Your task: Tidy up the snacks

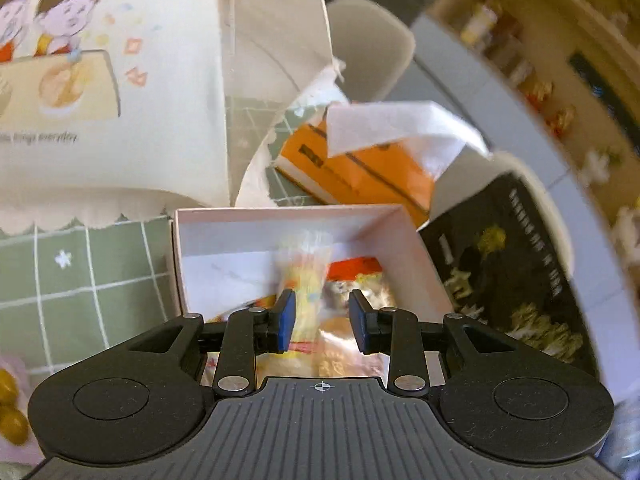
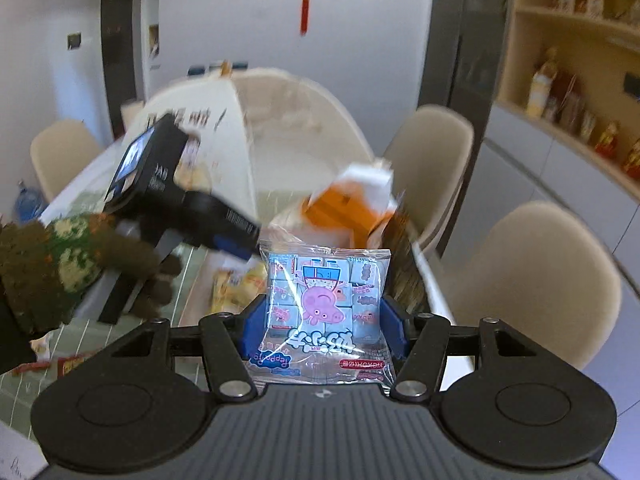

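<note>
My left gripper (image 1: 322, 316) hangs over an open pale pink box (image 1: 280, 213) with several snack packets lying in it. A blurred yellow snack packet (image 1: 306, 276) stands between its blue pads, which look closed on it. In the right wrist view the same left gripper (image 2: 240, 242) sits left of centre, held by a gloved hand (image 2: 60, 268), with the yellow packet (image 2: 238, 286) just below its tips. My right gripper (image 2: 325, 308) is shut on a light blue packet printed with a pink pig (image 2: 326, 300), held up above the table.
A cream food cover with a cartoon print (image 1: 104, 80) stands behind the box on a green checked tablecloth (image 1: 80, 276). An orange tissue pack (image 1: 360, 172) and a dark bag (image 1: 516, 276) lie beside the box. Beige chairs (image 2: 536, 280) line the table's right side.
</note>
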A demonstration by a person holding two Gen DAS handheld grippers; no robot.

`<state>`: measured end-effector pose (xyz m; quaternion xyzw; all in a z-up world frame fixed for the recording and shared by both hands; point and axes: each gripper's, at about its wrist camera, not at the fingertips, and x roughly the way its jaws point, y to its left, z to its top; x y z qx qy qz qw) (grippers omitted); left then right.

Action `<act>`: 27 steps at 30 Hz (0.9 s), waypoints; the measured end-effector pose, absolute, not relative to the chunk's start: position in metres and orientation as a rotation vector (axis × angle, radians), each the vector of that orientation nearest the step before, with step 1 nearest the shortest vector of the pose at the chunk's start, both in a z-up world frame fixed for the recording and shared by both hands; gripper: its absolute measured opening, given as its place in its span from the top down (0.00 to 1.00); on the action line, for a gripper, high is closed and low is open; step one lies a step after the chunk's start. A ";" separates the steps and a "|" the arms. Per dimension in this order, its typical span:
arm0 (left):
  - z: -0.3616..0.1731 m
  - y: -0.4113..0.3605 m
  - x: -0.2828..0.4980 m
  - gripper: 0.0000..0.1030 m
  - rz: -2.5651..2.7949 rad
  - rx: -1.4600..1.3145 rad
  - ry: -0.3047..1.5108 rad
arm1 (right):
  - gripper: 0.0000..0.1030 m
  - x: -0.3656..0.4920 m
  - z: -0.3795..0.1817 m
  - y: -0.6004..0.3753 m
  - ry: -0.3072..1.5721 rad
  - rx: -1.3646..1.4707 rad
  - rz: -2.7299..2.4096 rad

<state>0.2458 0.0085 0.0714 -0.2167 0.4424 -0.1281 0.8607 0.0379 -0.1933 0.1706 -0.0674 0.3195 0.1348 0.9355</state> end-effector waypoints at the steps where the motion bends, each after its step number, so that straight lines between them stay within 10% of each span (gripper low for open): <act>1: 0.076 0.013 0.237 0.68 -0.276 -0.469 0.906 | 0.42 0.043 0.165 -0.191 0.668 -0.130 0.289; 14: 0.077 0.096 0.043 0.68 -0.122 -0.580 0.941 | 0.41 0.173 0.106 -0.114 0.717 -0.026 0.218; 27: 0.043 0.155 -0.009 0.68 -0.054 -0.472 0.934 | 0.37 0.020 0.031 -0.107 0.957 -0.070 0.288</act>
